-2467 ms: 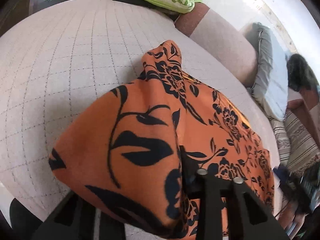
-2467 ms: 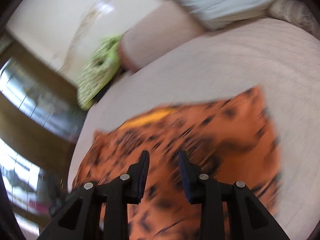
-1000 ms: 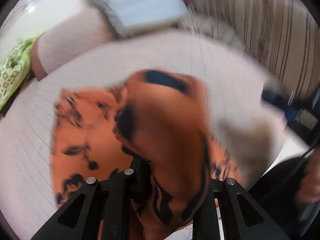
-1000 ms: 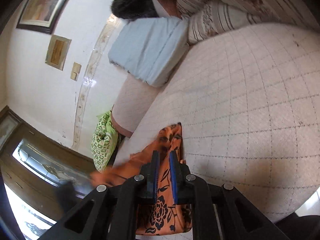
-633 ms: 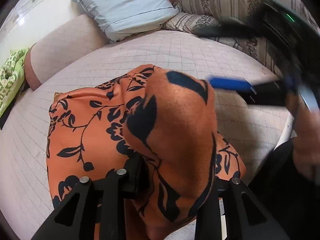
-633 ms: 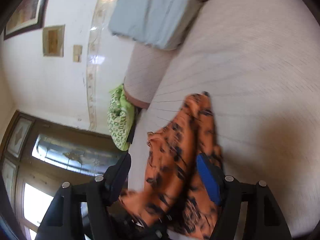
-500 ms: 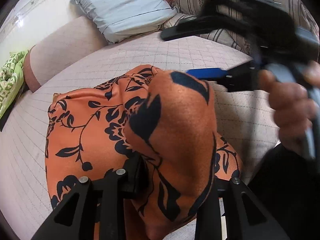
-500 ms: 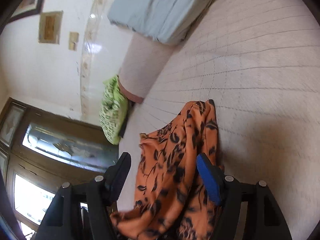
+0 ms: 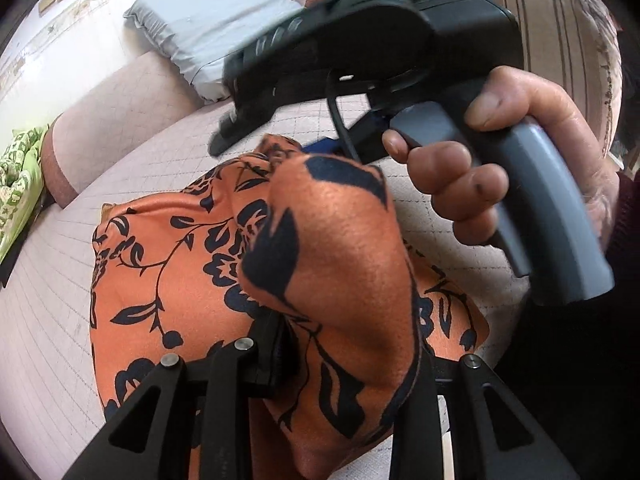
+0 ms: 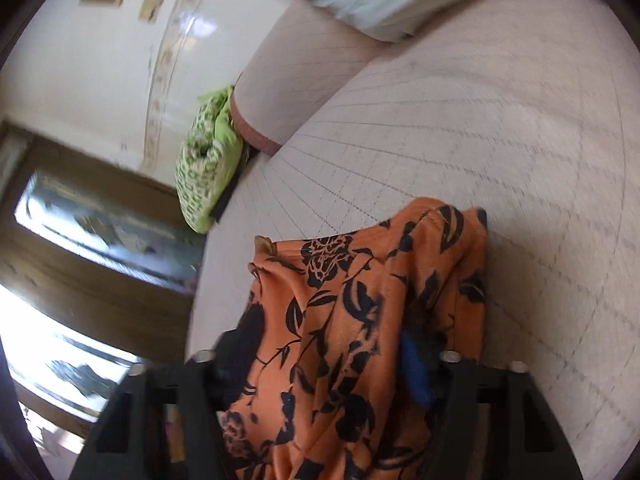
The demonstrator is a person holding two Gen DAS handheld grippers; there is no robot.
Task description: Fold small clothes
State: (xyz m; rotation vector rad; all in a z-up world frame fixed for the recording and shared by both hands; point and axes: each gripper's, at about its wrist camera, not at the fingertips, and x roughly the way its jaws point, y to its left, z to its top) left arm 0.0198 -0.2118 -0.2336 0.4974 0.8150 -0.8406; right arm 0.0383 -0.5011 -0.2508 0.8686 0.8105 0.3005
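Half a second on, the right tongs (image 9: 304, 148) have swung right in over the cloth, and the hand (image 9: 508, 152) on their grey handle now fills the upper right of the left wrist view. Biggest thing first: a pale quilted mattress (image 10: 460, 128) with a stitched grid carries everything, and a cream wall (image 10: 100, 64) with two small framed pieces stands behind it, a dark wooden door with glass panes further down. At the head of the mattress lies a long pinkish bolster (image 9: 120, 120), a light blue pillow (image 9: 208, 36) resting on it, and a striped cushion (image 9: 560, 12) sits off to the side. A green patterned pillow (image 10: 208, 164) leans at the bolster's end. No writing to read anywhere. Now the garment: the orange cloth with black flowers (image 9: 168, 272) lies bunched on the mattress, one fold lifted up and draped over the left tongs (image 9: 344, 364). Their jaws stand apart with cloth heaped between and over them, so whether they pinch it I cannot tell. The right tongs' jaws are spread wide in their own view (image 10: 332, 364), cloth between them, one blue pad (image 10: 416, 372) showing, not closed on it.
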